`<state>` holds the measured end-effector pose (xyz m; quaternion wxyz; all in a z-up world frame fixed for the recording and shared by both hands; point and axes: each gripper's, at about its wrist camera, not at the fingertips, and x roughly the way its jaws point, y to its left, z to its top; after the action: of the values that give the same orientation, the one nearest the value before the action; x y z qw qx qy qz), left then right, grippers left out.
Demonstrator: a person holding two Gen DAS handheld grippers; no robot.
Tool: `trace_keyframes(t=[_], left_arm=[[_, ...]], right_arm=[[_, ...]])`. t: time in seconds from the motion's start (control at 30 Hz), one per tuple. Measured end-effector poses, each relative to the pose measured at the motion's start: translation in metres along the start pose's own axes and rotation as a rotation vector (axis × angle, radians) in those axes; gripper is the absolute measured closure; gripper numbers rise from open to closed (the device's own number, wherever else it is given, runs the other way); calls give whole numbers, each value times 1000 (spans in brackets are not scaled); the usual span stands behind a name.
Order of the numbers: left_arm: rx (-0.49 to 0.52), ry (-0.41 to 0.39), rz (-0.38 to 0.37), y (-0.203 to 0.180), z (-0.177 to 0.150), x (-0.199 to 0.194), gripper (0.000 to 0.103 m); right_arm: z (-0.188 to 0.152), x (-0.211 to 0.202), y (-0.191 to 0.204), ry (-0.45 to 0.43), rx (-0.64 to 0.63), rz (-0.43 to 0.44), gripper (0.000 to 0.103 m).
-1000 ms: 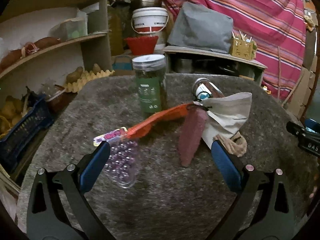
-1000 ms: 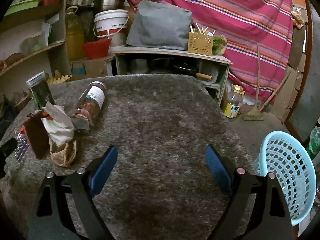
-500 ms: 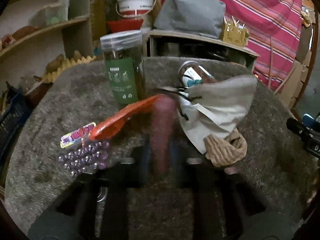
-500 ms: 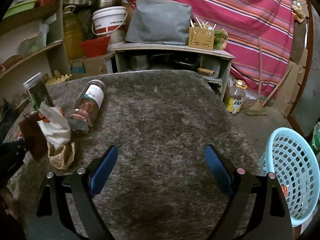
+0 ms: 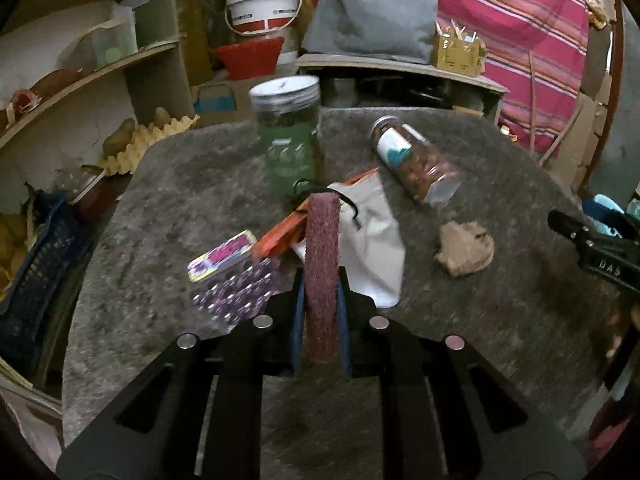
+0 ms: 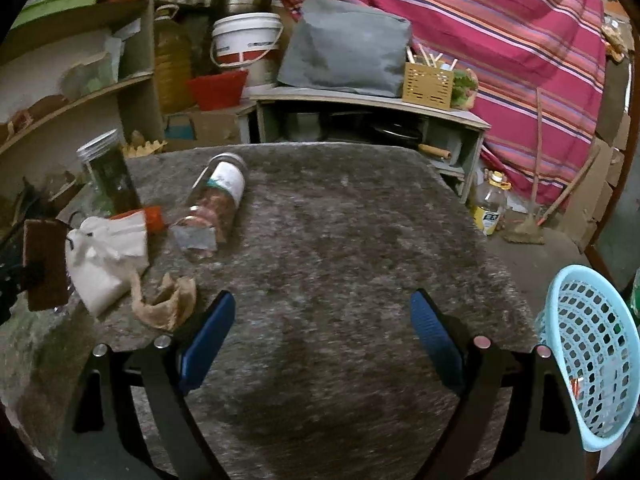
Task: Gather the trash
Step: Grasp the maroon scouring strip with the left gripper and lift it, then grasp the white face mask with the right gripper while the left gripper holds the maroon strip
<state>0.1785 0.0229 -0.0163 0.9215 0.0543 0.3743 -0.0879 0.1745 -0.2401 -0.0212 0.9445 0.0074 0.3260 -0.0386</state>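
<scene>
Trash mostly still on table beside basket; left tool clamping scouring pad, right tool wide, empty.

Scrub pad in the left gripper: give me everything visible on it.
The scrub pad is a flat, maroon rectangle with a coarse, fibrous texture, like an abrasive scourer. It stands on edge, upright, pinched near its lower end between the blue fingers of the left gripper, which are shut on it. Its top edge rises in front of the white pouch and the orange strip; contact with them cannot be judged. In the right wrist view it shows as a dark brown slab at the left edge.
</scene>
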Motion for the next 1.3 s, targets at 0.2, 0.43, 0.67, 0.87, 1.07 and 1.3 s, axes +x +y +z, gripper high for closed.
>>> trace_keyframes(t=[0.2, 0.43, 0.67, 0.87, 1.07, 1.3], left_arm=[[6, 36, -7, 15, -15, 4, 89], [21, 9, -45, 23, -24, -10, 89], [24, 27, -77, 36, -33, -17, 89], [58, 45, -94, 41, -41, -24, 89], [39, 46, -90, 52, -46, -27, 89], [8, 38, -72, 67, -49, -33, 89]], right_arm=[[-4, 1, 19, 7, -37, 18, 16], [-6, 3, 35, 14, -61, 26, 16], [-5, 5, 47, 15, -78, 32, 16], [-2, 1, 60, -1, -84, 51, 16], [1, -6, 80, -27, -109, 86, 16], [7, -16, 107, -49, -95, 184, 16]])
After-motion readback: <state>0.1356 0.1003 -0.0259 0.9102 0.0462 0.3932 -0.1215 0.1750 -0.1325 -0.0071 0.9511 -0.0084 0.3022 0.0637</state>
